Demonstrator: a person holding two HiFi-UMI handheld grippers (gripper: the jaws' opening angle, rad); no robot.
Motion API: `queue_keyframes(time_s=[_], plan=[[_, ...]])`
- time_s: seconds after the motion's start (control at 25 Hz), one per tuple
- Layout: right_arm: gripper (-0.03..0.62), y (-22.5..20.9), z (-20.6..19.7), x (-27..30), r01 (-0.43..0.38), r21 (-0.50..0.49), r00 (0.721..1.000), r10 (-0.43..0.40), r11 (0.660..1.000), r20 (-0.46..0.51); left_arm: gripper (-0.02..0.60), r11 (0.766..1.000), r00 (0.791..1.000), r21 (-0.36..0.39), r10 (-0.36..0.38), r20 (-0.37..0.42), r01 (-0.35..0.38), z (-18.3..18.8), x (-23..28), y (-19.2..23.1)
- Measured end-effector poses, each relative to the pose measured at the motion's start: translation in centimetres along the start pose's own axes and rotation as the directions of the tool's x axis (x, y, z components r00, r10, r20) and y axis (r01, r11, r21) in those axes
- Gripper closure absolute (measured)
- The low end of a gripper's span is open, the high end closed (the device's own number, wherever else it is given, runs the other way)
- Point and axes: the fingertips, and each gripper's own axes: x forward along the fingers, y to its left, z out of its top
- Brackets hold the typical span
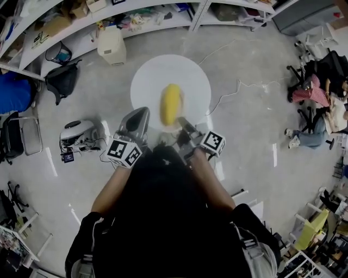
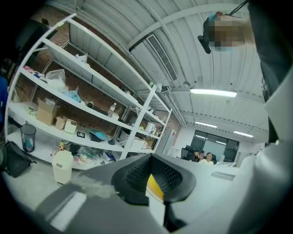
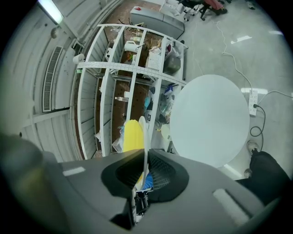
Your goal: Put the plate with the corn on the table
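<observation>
The yellow corn [image 1: 171, 104] lies on a white plate [image 1: 175, 128] that is hard to tell apart from the round white table [image 1: 190, 76] beneath it. My right gripper [image 1: 182, 124] is shut on the plate's near rim. In the right gripper view the plate [image 3: 145, 137] stands edge-on between the jaws, with the corn [image 3: 132, 135] to its left and the table [image 3: 210, 119] beyond. My left gripper [image 1: 140, 117] reaches in from the left. Between its jaws, in the left gripper view, sit a white rim [image 2: 155, 208] and a bit of yellow corn [image 2: 155, 186], so it looks shut on the plate.
Shelving [image 1: 141, 11] full of boxes runs along the far wall. A white bin [image 1: 111, 46] and a black bag [image 1: 61, 80] stand below it. A small machine [image 1: 76, 133] sits on the floor at left. A cable [image 1: 239, 87] trails right of the table. People sit at far right [image 1: 318, 103].
</observation>
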Motion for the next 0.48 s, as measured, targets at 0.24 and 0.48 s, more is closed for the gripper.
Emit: queue_keyframes(time_s=[0.24, 0.48], plan=[[0.560, -0.1, 1.3, 2.2, 0.015, 0.000, 1.000, -0.015, 1.000, -0.021, 0.577, 0.999, 0.999, 0.005, 0.035, 0.010, -0.035, 0.9, 1.6, 2.0], [0.560, 0.0, 2.3, 4.5, 0.015, -0.008, 1.000, -0.016, 1.000, -0.015, 0.577, 0.999, 0.999, 0.007, 0.032, 0.006, -0.032, 1.3, 3.3, 4.3]])
